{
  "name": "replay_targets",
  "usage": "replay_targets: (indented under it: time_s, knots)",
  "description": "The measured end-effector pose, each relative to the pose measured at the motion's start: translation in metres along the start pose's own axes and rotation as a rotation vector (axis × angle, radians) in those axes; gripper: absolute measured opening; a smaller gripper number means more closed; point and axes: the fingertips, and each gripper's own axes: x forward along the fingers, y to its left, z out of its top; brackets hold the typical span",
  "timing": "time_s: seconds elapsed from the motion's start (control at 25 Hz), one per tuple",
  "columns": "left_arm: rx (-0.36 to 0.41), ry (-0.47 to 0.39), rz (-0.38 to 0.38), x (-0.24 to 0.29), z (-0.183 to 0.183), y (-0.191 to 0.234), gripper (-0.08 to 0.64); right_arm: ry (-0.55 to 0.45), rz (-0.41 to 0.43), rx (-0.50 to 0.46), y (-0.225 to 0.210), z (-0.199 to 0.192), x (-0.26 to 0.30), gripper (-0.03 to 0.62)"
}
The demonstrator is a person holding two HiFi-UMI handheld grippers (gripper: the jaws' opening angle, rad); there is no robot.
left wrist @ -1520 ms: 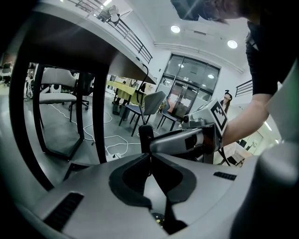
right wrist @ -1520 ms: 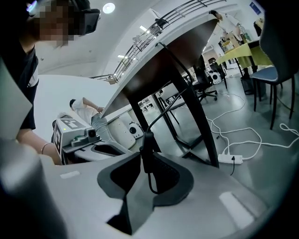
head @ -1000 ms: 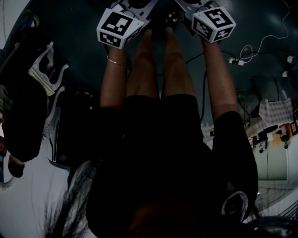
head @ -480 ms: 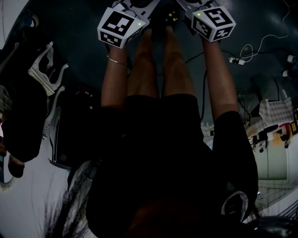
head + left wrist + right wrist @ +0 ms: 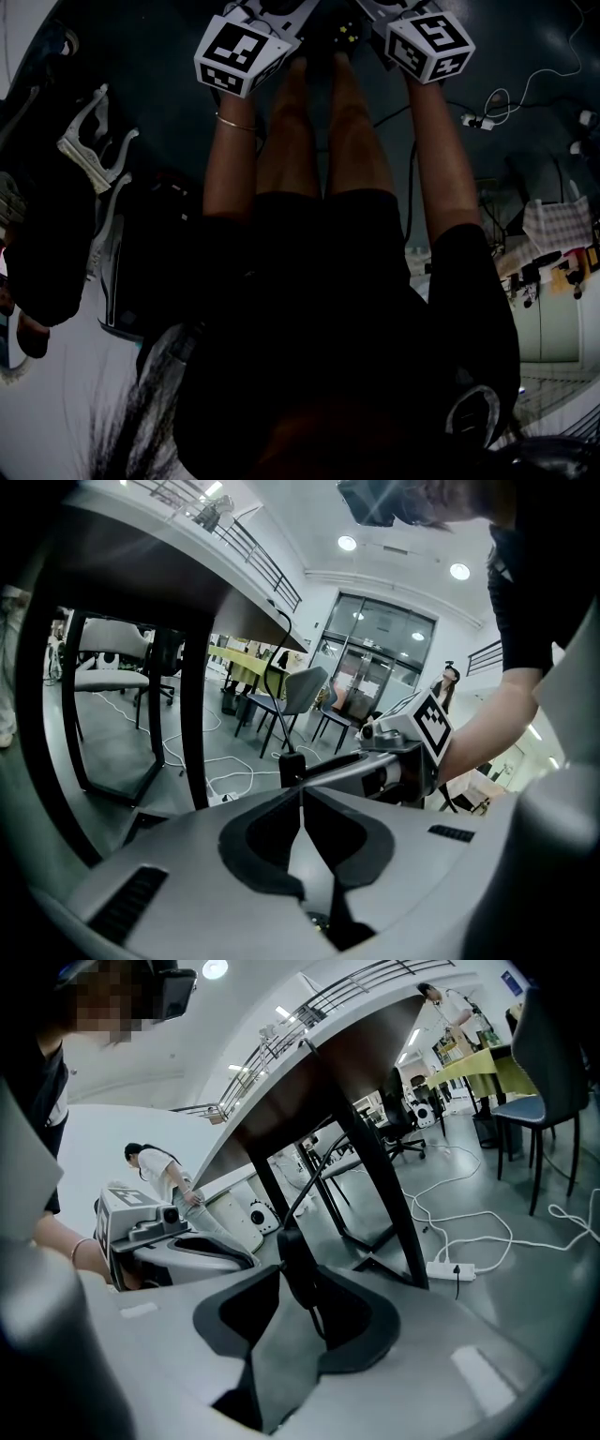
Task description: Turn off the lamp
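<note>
Under desk (image 5: 309,1063) edge, lower centre: my right claw (image 5: 299,1267), jaws just eased wider, grasps the lamp's black cord switch (image 5: 292,1244); my left claw (image 5: 302,791) clenched, empty. Desk leg (image 5: 373,1176) close behind; power strip (image 5: 452,1269) on floor (image 5: 525,1269).

This is a large open-plan lab or office hall. A metal-railed mezzanine (image 5: 251,547) runs under round recessed ceiling lights (image 5: 348,543). There are tall glass entrance doors (image 5: 375,663), grey office chairs (image 5: 302,691) and yellow-green tables (image 5: 473,1065). A white power strip (image 5: 452,1269) lies on the glossy grey floor (image 5: 525,1279).
</note>
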Motion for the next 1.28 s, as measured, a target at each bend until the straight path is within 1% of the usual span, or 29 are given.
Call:
replay_targets:
  time_s: [0.6, 1.28]
  knots:
    - [-0.009, 0.005, 0.000, -0.0002, -0.0034, -0.0020, 0.018, -0.002, -0.019, 0.016, -0.0044, 0.0004, -0.0020, 0.114]
    - [-0.011, 0.003, 0.006, -0.0030, -0.0062, -0.0047, 0.018, -0.014, -0.032, 0.018, -0.0028, 0.0016, -0.0036, 0.123]
